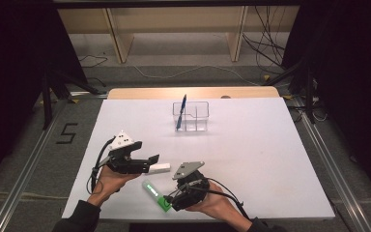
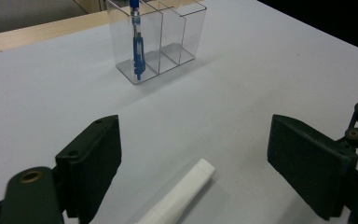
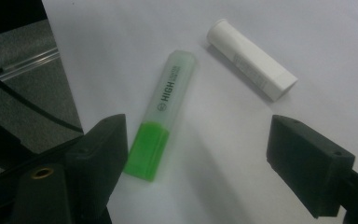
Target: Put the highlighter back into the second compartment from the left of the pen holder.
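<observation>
White tube (image 2: 177, 196) cut off by bottom edge in left gripper view; blue pen (image 2: 136, 44) top cropped; highlighter (image 3: 164, 112) small print unreadable.

Broad bare table (image 1: 251, 159) lies between the near pens and the far clear organizer (image 1: 191, 116); nothing blocks passage.

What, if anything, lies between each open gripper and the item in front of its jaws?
Nothing visible. The left gripper has its jaws spread over the white tube, bare table between them. The right gripper faces the green highlighter, lying near its left jaw, with only bare surface between.
</observation>
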A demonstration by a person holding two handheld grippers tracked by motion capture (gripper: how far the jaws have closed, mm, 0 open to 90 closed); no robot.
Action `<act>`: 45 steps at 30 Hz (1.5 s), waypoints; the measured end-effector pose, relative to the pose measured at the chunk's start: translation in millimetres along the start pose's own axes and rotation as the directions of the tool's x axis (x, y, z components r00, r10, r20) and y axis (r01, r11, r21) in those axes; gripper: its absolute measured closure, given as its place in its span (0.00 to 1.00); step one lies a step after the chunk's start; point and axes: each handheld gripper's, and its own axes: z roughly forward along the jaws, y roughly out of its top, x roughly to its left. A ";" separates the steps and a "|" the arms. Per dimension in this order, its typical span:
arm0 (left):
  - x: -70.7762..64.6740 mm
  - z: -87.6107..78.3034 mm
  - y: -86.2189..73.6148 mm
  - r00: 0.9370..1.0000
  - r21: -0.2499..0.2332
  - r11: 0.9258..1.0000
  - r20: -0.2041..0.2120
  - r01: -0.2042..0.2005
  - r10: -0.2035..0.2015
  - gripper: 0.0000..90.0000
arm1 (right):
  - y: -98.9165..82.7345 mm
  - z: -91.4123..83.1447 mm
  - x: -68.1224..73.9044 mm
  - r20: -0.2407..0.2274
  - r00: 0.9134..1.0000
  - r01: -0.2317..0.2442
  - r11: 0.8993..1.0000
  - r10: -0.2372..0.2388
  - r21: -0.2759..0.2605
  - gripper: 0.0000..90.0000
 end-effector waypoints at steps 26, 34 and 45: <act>6.9 -1.2 -2.4 0.999 -0.016 0.999 -0.028 0.033 -0.033 0.18 | 14.6 46.4 18.0 -0.036 0.996 0.083 0.981 -0.078 0.173 0.31; 7.2 -1.0 -2.7 0.999 -0.015 0.999 -0.030 0.033 -0.033 0.18 | 15.3 52.3 20.8 -0.037 0.995 0.098 0.974 -0.093 0.204 0.35; 7.2 -0.2 -3.2 0.999 -0.014 0.999 -0.032 0.033 -0.033 0.18 | 16.2 58.6 20.9 -0.048 0.994 0.103 0.963 -0.094 0.249 0.41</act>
